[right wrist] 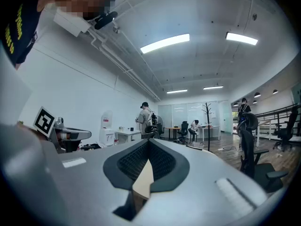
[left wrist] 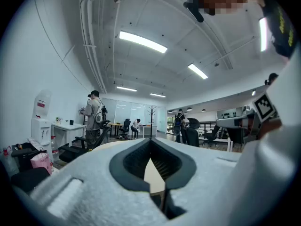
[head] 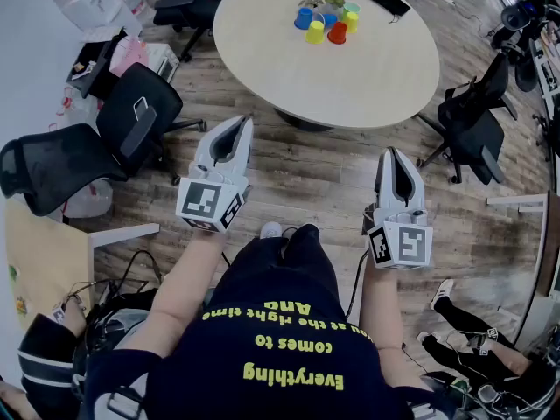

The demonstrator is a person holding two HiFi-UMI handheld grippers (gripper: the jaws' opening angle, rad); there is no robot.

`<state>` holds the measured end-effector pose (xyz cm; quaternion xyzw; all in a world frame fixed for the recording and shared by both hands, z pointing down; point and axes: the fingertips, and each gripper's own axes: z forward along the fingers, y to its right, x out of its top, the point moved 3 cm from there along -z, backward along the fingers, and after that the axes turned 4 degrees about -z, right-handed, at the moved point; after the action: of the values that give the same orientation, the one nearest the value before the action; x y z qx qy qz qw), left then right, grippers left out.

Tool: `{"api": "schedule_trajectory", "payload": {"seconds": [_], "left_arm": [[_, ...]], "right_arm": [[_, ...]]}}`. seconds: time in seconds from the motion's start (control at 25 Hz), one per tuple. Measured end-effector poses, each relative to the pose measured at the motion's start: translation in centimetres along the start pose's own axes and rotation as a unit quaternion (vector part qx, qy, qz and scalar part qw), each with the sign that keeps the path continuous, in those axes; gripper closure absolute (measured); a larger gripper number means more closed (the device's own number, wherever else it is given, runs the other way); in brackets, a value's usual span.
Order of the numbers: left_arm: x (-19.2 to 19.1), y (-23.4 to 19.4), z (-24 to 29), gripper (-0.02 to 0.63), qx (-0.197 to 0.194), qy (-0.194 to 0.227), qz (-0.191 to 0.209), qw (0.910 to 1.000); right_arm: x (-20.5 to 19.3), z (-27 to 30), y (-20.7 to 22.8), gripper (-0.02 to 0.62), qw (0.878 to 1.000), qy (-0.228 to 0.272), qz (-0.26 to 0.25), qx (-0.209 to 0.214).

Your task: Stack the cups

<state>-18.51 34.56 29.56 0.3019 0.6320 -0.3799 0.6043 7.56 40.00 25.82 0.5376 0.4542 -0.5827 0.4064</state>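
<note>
Holding left gripper [head: 234,129] level with jaws together on nothing, facing cups [head: 325,24] clustered at far side of table [head: 350,77], well ahead, with right gripper [head: 394,157] likewise closed and empty; needs stepping closer, then opening jaws before approaching one cup squarely, clear of its neighbours

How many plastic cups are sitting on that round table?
6, clustered at the round table's far side: blue cup, second blue cup, yellow cup, second yellow cup, red cup, teal cup. Others may be hidden.
</note>
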Motion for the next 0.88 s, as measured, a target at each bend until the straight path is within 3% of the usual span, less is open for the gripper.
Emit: {"api": "schedule_trajectory", "payload": {"seconds": [0.28, 0.52, 0.64, 0.76, 0.88], "left_arm": [[-0.3, -1.0, -1.6, 0.601, -0.01, 0.008, -0.002, 0.9999], [0.3, -1.2, -1.9, 0.601, -0.009, 0.011, 0.002, 0.9999], [0.1, -1.2, -1.7, 0.565, -0.014, 0.001, -0.006, 0.9999], [0.0, -1.3, -1.2, 0.508, -0.024, -0.011, -0.014, 0.9996], [-0.1, -1.5, -0.3, 0.41, -0.022, -0.022, -0.015, 0.9994]], "right_arm": [[0.1, -0.7, -2.4, 0.583, 1.0, 0.008, -0.005, -0.016], [0.6, -1.0, -2.3, 0.581, 0.999, 0.017, 0.025, -0.023], [0.9, -1.0, -2.4, 0.552, 0.999, 0.019, 0.023, -0.021], [0.6, -0.5, -2.5, 0.476, 0.999, 0.015, 0.024, -0.02], [0.4, 0.1, -2.0, 0.433, 0.999, 0.006, 0.031, -0.02]]}}
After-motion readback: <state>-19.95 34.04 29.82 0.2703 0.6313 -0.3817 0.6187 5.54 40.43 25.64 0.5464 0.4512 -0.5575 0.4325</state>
